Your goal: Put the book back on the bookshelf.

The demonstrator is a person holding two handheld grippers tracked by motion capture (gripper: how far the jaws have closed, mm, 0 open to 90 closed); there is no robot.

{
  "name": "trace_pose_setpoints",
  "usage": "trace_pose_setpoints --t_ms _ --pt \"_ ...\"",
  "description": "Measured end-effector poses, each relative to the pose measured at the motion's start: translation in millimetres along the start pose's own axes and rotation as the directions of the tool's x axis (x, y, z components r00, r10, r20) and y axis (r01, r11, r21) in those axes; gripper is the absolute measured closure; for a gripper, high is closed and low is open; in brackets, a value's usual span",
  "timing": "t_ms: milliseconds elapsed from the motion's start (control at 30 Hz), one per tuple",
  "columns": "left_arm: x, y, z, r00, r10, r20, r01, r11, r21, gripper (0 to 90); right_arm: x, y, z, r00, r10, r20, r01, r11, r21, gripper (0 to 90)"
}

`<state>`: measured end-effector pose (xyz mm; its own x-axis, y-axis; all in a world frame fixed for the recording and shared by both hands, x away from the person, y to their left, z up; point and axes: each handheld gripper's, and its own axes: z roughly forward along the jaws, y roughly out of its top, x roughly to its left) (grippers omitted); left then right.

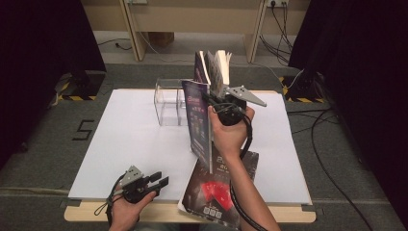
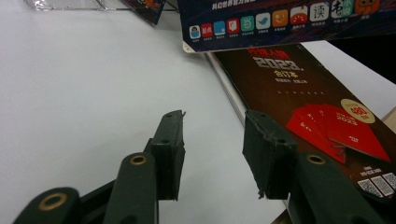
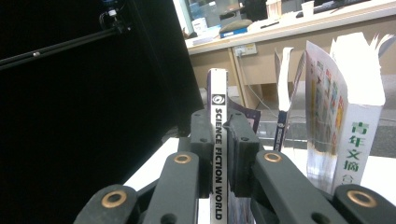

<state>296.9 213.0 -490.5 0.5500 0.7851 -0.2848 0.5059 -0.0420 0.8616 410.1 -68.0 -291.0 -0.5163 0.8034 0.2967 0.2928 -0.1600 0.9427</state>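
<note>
Magazines were being stood upright in a clear acrylic rack [image 1: 169, 102] at the far side of the white table [image 1: 130, 144]. Two or three volumes [image 1: 217, 67] already stood there, among them a thick white-spined one [image 3: 357, 135] to the right of the right gripper's jaws. The right gripper [image 1: 215, 102] had its jaws clamped on the spine of a thin magazine [image 3: 218, 154] lettered "Science Fiction World", gripped between the pads and held upright, its cover [image 1: 198, 122] hanging below the jaws just beside the rack. That magazine was judged not yet set in place. One dark-covered magazine [image 1: 219, 185] lay flat on the table, ahead and to the right of the left gripper's jaws. The left gripper [image 1: 155, 181] hovered there, jaws apart with nothing between them. Shelving looked roughly half done, with two magazines left.
</note>
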Motion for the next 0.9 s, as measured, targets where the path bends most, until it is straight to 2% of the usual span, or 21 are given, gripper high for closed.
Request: trace_pose_setpoints --t_ms 467,633,900 --pt "-0.5 0.7 -0.5 1.0000 -0.004 0.002 0.004 0.9999 -0.009 57.3 3.9 8.7 15.7 0.9995 0.029 0.009 -0.029 0.9986 -0.044 83.5" --pt "-0.3 0.5 0.2 1.0000 -0.001 0.002 0.001 1.0000 -0.004 57.3 3.9 13.0 21.5 0.9995 0.026 0.017 -0.025 0.9989 -0.040 83.5" --pt "-0.2 0.5 -0.1 1.0000 0.001 0.002 -0.001 1.0000 -0.005 57.4 3.0 18.2 32.0 0.9991 0.027 0.033 -0.025 0.9974 -0.068 83.5"
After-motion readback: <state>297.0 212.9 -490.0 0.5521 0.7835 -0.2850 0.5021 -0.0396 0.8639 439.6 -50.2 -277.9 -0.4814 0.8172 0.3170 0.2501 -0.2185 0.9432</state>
